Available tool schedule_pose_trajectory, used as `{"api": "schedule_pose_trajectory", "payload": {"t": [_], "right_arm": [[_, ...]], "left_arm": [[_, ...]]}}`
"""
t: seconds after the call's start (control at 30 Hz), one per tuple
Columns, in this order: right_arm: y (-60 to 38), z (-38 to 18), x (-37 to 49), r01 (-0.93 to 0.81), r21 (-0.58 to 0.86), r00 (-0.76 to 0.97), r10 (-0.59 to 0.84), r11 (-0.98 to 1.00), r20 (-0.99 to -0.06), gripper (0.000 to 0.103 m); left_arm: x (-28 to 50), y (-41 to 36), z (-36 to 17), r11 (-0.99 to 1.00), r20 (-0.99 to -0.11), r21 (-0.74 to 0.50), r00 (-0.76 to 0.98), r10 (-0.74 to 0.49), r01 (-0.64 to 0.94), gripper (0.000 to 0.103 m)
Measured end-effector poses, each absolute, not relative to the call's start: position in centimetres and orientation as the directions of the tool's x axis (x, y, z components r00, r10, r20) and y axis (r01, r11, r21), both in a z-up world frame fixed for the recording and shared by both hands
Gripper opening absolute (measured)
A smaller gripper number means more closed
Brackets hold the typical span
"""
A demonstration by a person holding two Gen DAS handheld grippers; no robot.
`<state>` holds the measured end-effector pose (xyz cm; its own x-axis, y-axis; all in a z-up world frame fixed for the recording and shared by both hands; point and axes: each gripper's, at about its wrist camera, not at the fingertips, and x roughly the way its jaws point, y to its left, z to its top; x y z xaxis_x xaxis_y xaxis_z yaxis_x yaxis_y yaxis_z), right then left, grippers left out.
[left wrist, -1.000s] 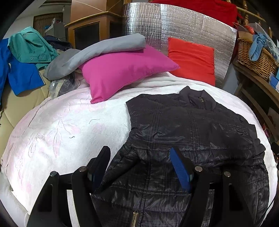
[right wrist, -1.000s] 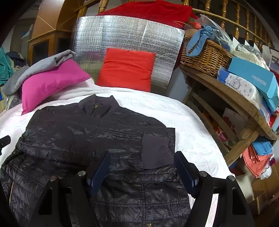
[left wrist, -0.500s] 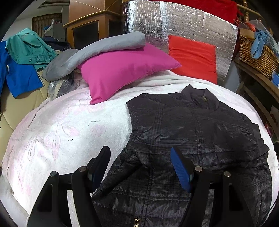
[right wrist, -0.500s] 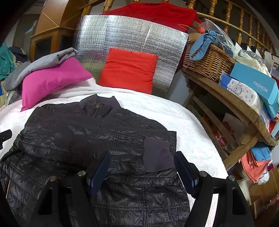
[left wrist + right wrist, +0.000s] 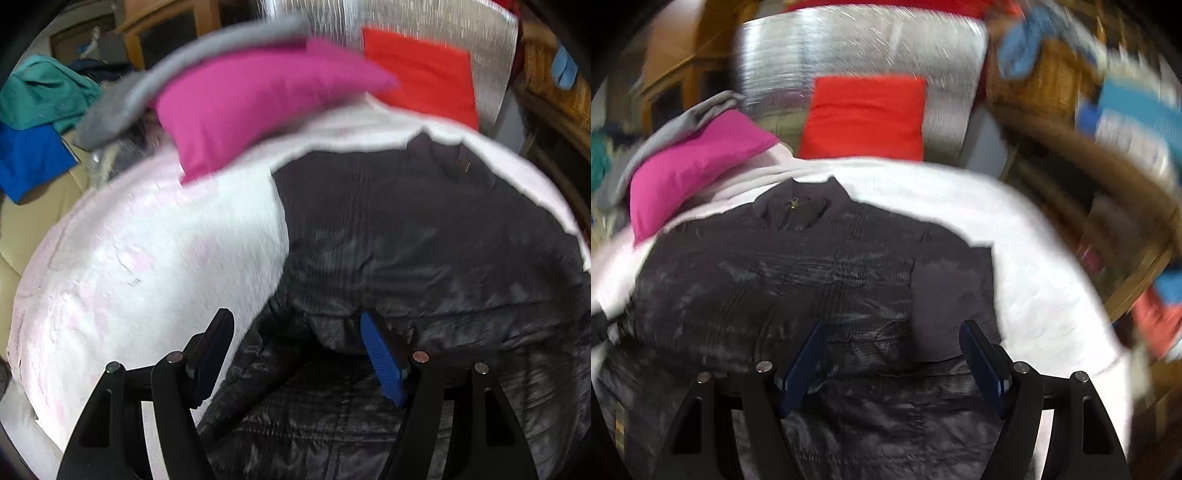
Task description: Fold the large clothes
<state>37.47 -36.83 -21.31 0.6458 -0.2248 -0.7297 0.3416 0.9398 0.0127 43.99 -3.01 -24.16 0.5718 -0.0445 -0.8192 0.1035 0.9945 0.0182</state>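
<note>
The black quilted jacket (image 5: 424, 240) lies beneath both wide-open, empty grippers, left gripper (image 5: 299, 354) and right gripper (image 5: 894, 358), before the pink pillow (image 5: 251, 99).

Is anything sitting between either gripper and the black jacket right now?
Nothing visible. The left gripper and right gripper both hang open directly over the black jacket, with no pillow or other garment lying on it near them.
</note>
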Motion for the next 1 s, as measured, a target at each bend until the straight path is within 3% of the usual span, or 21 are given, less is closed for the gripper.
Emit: {"api": "schedule_pose_trajectory", "payload": {"t": [0.07, 0.13, 0.17, 0.37, 0.47, 0.63, 0.83, 1.0], "right_arm": [[-39.2, -22.8, 38.2, 0.374, 0.117, 0.627, -0.158, 0.920, -0.763, 0.074], [-40.7, -24.6, 38.9, 0.398, 0.161, 0.586, -0.115, 0.903, -0.802, 0.062], [-41.4, -25.5, 39.1, 0.400, 0.186, 0.568, -0.083, 0.897, -0.819, 0.060], [-42.7, -23.4, 36.6, 0.385, 0.282, 0.609, -0.012, 0.879, -0.793, 0.061], [-46.0, -22.9, 34.9, 0.469, 0.313, 0.623, -0.058, 0.826, -0.780, 0.071], [-51.7, -26.1, 33.4, 0.564, 0.469, 0.612, 0.038, 0.680, -0.790, 0.071], [-52.5, -28.6, 34.3, 0.521, 0.562, 0.633, 0.151, 0.642, -0.759, 0.071], [-50.4, -26.9, 34.7, 0.488, 0.467, 0.633, 0.070, 0.737, -0.771, 0.044]], "left_arm": [[44.7, -3.1, -25.3, 0.993, -0.846, -0.007, 0.529, -0.068, 0.117, 0.072], [45.0, -3.1, -25.8, 0.993, -0.855, -0.020, 0.512, -0.079, 0.120, 0.073], [44.9, -3.1, -25.7, 0.993, -0.855, -0.020, 0.513, -0.080, 0.120, 0.073], [43.4, -1.9, -23.0, 0.992, -0.814, -0.058, 0.570, -0.112, 0.112, 0.073], [43.2, -0.6, -22.4, 0.995, -0.803, -0.054, 0.589, -0.093, 0.083, 0.073], [44.7, 2.7, -24.2, 0.993, -0.844, -0.115, 0.527, -0.098, 0.001, 0.074], [45.5, 3.6, -26.6, 0.967, -0.870, -0.254, 0.439, -0.225, -0.008, 0.074], [45.3, 2.8, -26.4, 0.965, -0.852, -0.261, 0.461, -0.246, 0.032, 0.072]]}}
